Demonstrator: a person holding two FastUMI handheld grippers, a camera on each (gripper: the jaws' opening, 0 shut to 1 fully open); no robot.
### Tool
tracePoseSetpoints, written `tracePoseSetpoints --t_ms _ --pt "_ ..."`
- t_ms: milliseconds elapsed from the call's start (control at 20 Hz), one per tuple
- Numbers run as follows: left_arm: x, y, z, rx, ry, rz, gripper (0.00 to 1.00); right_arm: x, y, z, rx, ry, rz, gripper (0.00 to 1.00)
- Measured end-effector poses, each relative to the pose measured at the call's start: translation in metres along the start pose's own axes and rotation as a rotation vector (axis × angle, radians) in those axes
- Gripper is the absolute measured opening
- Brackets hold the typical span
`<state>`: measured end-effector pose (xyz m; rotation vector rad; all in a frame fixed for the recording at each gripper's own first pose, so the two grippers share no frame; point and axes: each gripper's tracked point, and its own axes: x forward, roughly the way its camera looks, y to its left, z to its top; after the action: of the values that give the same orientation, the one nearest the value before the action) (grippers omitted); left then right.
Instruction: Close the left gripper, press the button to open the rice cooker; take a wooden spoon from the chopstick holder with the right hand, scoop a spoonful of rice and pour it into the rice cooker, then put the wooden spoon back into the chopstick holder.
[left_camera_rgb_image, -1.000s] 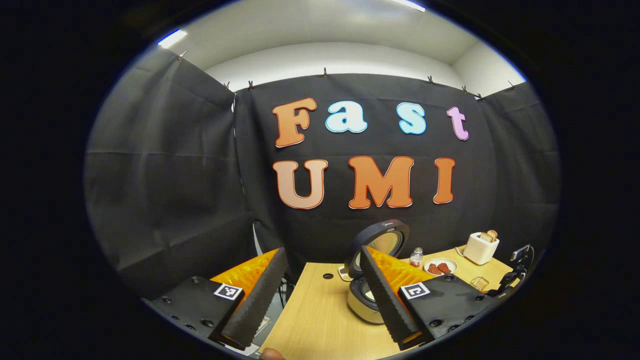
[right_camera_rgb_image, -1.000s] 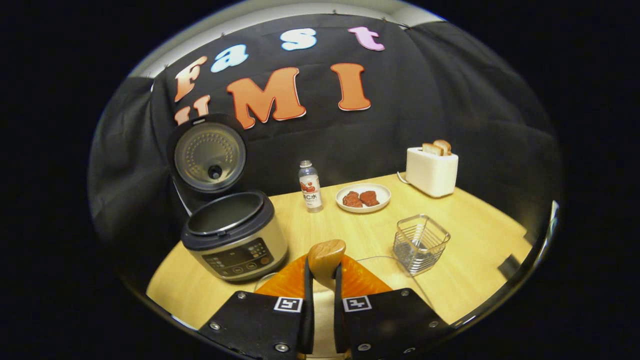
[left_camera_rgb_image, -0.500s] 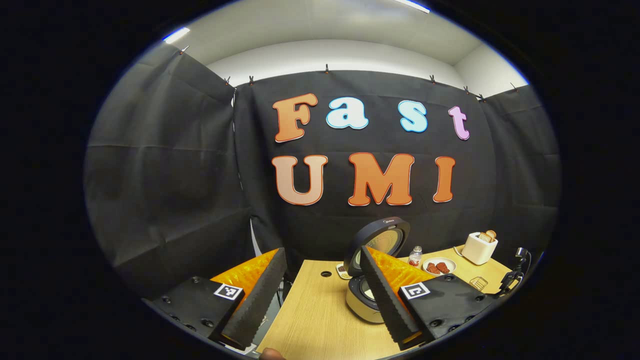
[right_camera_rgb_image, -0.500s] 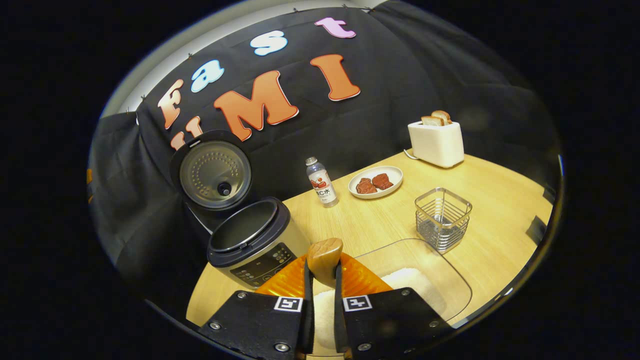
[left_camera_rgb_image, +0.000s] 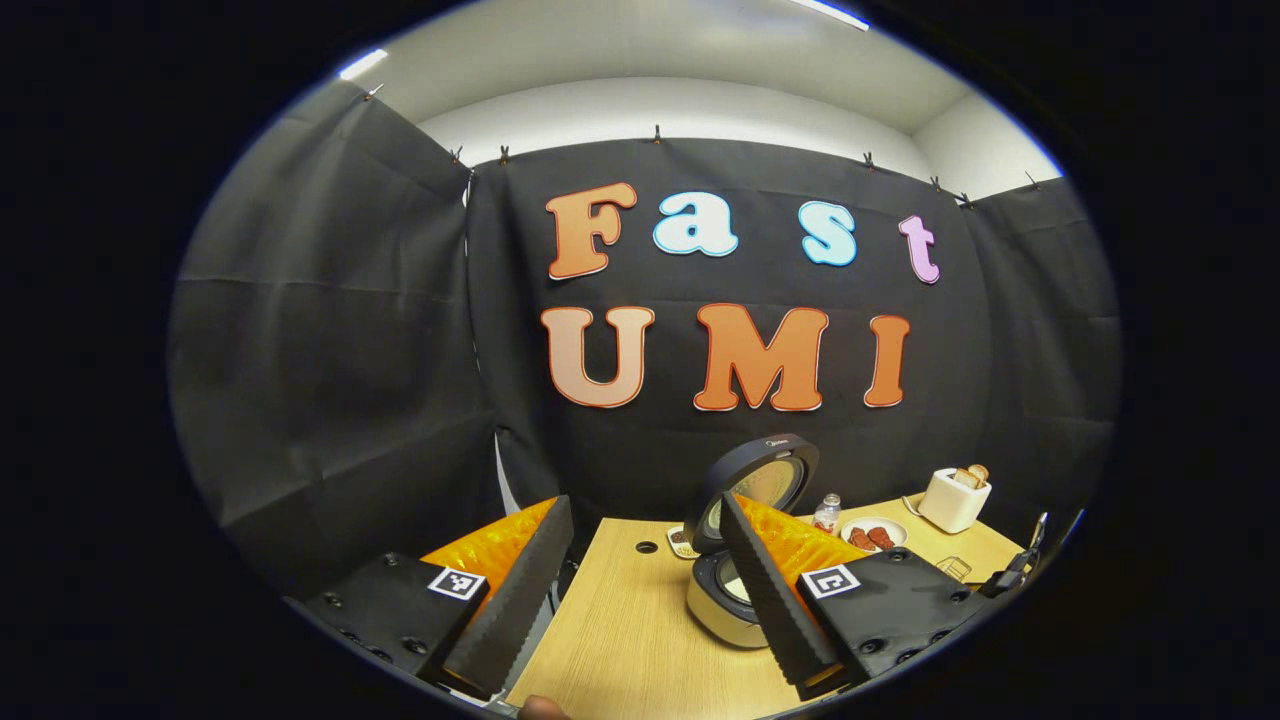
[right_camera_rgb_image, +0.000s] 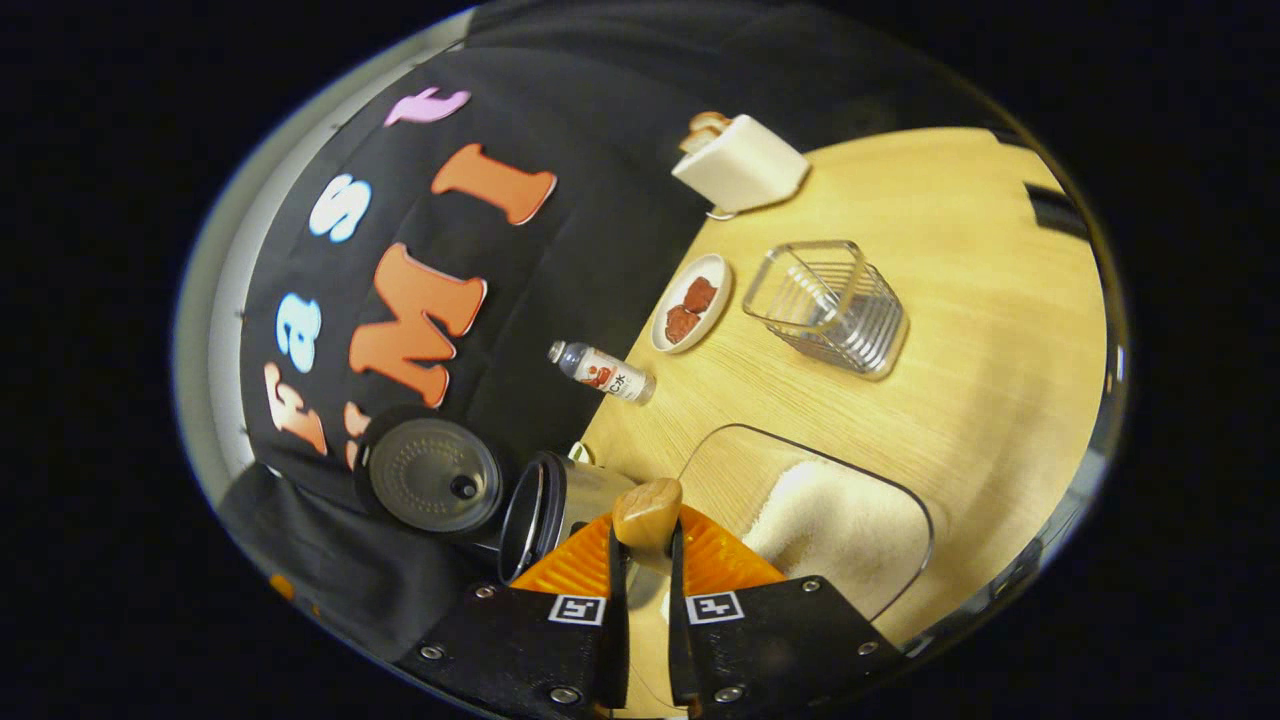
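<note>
The rice cooker (left_camera_rgb_image: 728, 600) stands open on the wooden table (left_camera_rgb_image: 620, 640), its lid (left_camera_rgb_image: 762, 478) raised. My left gripper (left_camera_rgb_image: 640, 600) hangs open and empty in front of it, above the table's near left part. In the right gripper view the scene is strongly tilted. There my right gripper (right_camera_rgb_image: 645, 532) is shut on the wooden spoon (right_camera_rgb_image: 648, 505), whose rounded end sticks out past the fingers while the rest is hidden. It hovers between the open cooker pot (right_camera_rgb_image: 540, 500) and the glass dish of rice (right_camera_rgb_image: 840, 520). The wire chopstick holder (right_camera_rgb_image: 828, 305) stands empty farther off.
A small bottle (right_camera_rgb_image: 600, 370), a plate with red food (right_camera_rgb_image: 690, 303) and a white toaster with bread (right_camera_rgb_image: 738, 163) line the back of the table. Black cloth walls close in behind and to the left. The table's edge (left_camera_rgb_image: 560, 620) runs under my left fingers.
My right gripper has rolled sharply with the spoon, so its view is tipped on its side, and it has dropped closer to the rice dish. The left gripper has hardly moved.
</note>
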<state>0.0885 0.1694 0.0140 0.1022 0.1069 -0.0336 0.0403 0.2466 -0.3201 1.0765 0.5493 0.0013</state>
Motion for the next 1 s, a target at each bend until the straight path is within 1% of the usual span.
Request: tracePoseSetpoints --t_ms 150,250,350,500,600,750,800,1000 --pt "0.003 -0.007 0.001 -0.024 -0.006 -0.018 0.96 -0.007 -0.011 0.005 0.175 0.007 0.01 0.15" --pt "0.004 -0.011 0.002 -0.031 -0.007 -0.027 0.96 -0.015 -0.016 0.011 0.234 0.004 0.021 0.15" --pt "0.003 -0.017 0.005 -0.028 -0.014 -0.032 0.96 -0.024 -0.018 0.02 0.263 -0.006 0.03 0.15" --pt "0.001 -0.027 0.009 -0.032 -0.024 -0.043 0.96 -0.034 -0.009 0.038 0.3 -0.017 0.053 0.15" --pt "-0.001 -0.031 0.008 -0.039 -0.026 -0.049 0.96 -0.043 0.002 0.051 0.319 -0.026 0.083 0.15" --pt "-0.004 -0.035 0.01 -0.042 -0.025 -0.051 0.96 -0.049 0.017 0.063 0.33 -0.029 0.11 0.15" --pt "-0.004 -0.035 0.011 -0.042 -0.027 -0.048 1.0 -0.051 0.023 0.066 0.333 -0.028 0.116 0.15" --pt "-0.006 -0.033 0.016 -0.049 -0.036 -0.04 1.0 -0.056 0.047 0.073 0.36 -0.013 0.152 0.15"
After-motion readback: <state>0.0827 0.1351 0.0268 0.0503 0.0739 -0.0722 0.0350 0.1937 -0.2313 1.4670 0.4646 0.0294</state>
